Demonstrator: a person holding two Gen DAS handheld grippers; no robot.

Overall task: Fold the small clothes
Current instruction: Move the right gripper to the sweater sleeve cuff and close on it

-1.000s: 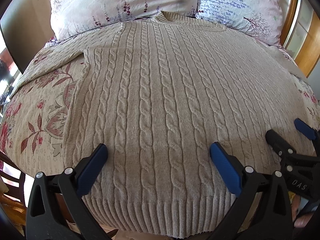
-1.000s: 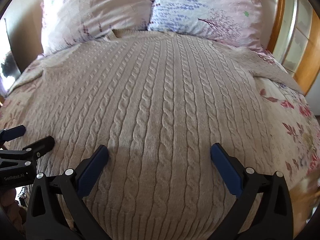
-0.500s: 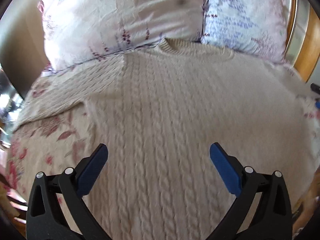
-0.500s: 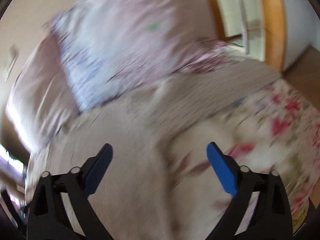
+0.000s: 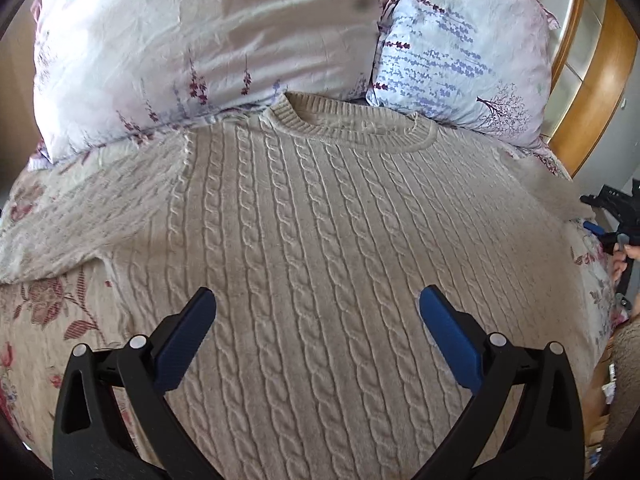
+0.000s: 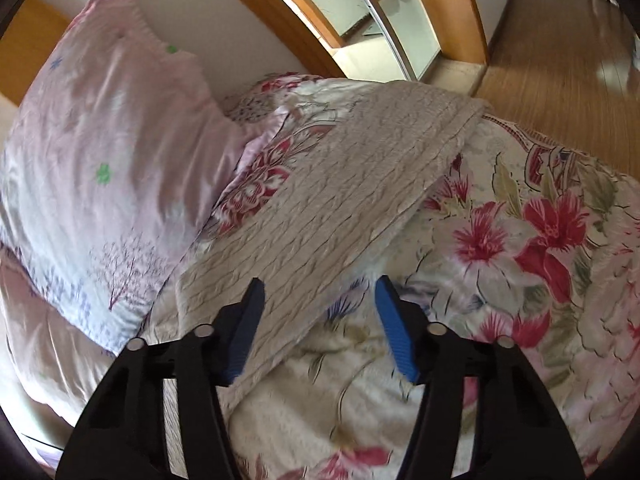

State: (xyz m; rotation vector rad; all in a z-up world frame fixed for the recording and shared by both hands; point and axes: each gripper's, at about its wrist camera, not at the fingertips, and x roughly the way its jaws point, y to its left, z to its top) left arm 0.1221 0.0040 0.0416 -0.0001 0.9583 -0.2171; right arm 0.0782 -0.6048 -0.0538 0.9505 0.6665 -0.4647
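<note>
A beige cable-knit sweater (image 5: pixel 320 240) lies flat, front up, on the floral bedspread (image 5: pixel 44 312), its collar toward the pillows. My left gripper (image 5: pixel 316 308) is open and empty above the sweater's chest. In the right wrist view the sweater's right sleeve (image 6: pixel 352 184) stretches out toward the bed's edge. My right gripper (image 6: pixel 318 292) is open and empty, its jaws narrower than before, straddling the near edge of that sleeve close to the shoulder. The right gripper also shows at the right edge of the left wrist view (image 5: pixel 616 216).
Two floral pillows (image 5: pixel 200 40) (image 5: pixel 464 52) lean at the head of the bed, behind the collar. A wooden door frame with glass panels (image 6: pixel 360 12) and wooden floor (image 6: pixel 560 52) lie past the bed's right edge.
Both grippers moved from the hem up the sweater. The left went forward toward the collar; the right swung right to the sleeve and its jaws narrowed.
</note>
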